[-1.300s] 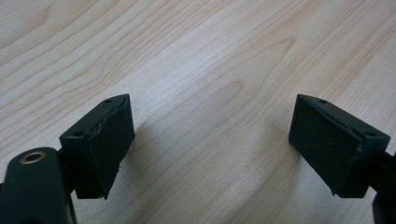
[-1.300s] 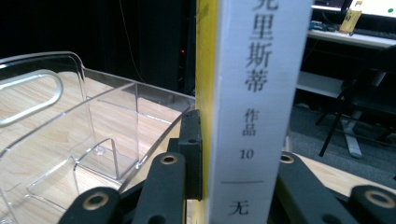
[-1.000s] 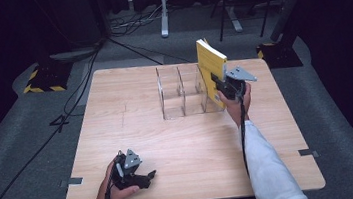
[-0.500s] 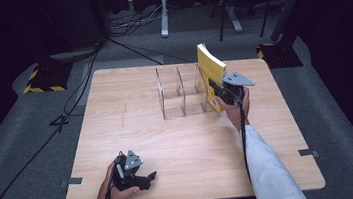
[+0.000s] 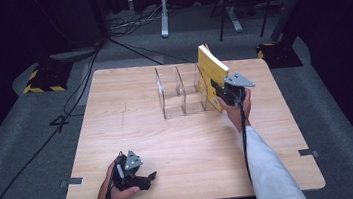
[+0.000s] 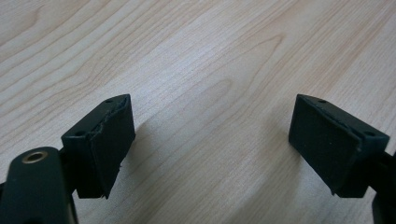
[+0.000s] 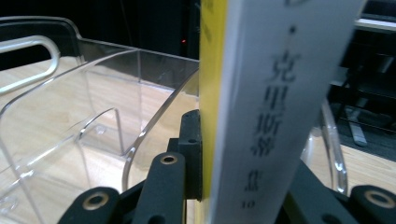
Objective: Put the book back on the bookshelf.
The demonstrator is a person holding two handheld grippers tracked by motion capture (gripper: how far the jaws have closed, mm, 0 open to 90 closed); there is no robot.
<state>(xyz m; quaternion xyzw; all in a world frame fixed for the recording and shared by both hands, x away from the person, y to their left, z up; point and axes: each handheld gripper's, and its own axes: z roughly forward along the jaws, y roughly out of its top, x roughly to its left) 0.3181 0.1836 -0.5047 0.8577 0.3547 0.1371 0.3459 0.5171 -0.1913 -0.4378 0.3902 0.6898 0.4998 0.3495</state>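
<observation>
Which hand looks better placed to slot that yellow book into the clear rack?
Probably the right. The right gripper already clamps the yellow book upright beside the clear rack. The left gripper rests open on the table, far from both.

Left tool [image 5: 149, 176] rests low, jaws apart; right tool [image 5: 215, 90] raised, clamped.

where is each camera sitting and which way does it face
High view: above the near side, looking forward and down on the table; both forearms, left gripper, right gripper.
Left gripper view: along open jaws at bare wood.
Right gripper view: along jaws clamping the yellow book, by the clear organizer.
High and right gripper views share book and organizer.
</observation>
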